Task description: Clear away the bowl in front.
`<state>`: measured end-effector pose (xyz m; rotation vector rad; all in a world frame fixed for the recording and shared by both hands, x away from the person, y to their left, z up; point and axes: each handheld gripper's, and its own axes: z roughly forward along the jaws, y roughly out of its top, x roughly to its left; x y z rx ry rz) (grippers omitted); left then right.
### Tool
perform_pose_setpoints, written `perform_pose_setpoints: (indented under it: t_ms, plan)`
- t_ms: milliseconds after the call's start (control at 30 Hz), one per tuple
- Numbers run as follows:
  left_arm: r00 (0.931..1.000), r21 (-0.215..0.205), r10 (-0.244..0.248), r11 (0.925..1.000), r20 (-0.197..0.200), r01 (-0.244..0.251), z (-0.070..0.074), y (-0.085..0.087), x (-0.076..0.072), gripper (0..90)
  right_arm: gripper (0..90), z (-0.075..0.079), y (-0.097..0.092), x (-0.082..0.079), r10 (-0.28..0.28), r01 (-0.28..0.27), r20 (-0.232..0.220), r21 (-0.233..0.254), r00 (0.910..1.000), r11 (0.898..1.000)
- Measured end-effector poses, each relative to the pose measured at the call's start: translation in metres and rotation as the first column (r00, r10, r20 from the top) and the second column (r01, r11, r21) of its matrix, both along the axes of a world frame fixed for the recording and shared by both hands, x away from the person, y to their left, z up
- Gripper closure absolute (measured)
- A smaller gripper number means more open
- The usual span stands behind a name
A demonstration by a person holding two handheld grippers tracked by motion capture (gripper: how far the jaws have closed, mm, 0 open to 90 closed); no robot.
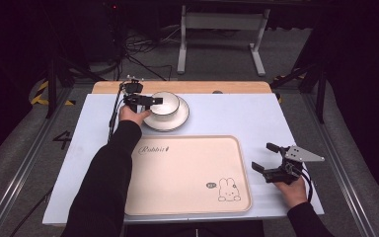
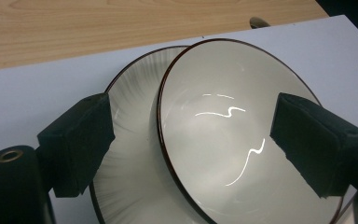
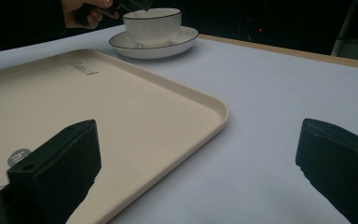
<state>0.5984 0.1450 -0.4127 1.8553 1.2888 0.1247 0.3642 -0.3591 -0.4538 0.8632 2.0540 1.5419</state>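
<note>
A white bowl [image 1: 166, 102] with a dark rim sits on a white ribbed plate [image 1: 168, 120] at the back of the table. My left gripper [image 1: 146, 101] hangs over the bowl's left rim with its jaws apart. In the left gripper view one pad [image 2: 77, 142] is outside the bowl [image 2: 223, 140], over the plate [image 2: 130, 116], and the other pad [image 2: 317, 140] is above the bowl's inside. Neither pad touches the rim. My right gripper [image 1: 265, 159] rests open at the table's right, beside the beige tray [image 1: 187, 173], with nothing between its jaws [image 3: 196, 154].
The tray [image 3: 98, 107] with a rabbit drawing lies at the front centre on the pale table cover [image 1: 237, 113]. A wooden strip [image 1: 187, 87] runs along the far edge. Beyond the table stand a metal frame and cables on the floor.
</note>
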Motion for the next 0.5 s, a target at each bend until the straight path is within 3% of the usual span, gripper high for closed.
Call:
perform_pose_setpoints:
  t_ms: [333,500]
  plan:
    - [0.9956,-0.009,-0.015,0.9999,-0.093,0.014,-0.0065,0.0013,0.0039,31.0,0.5,-0.0001,0.0003,-0.0002,0.002,-0.002,0.004,-0.003,1.0,1.0]
    - [0.9856,-0.045,-0.004,0.999,-0.169,-0.004,-0.0088,0.0039,0.0069,43.4,0.5,-0.0001,0.0,-0.0003,0.002,-0.002,0.005,-0.001,1.0,1.0]
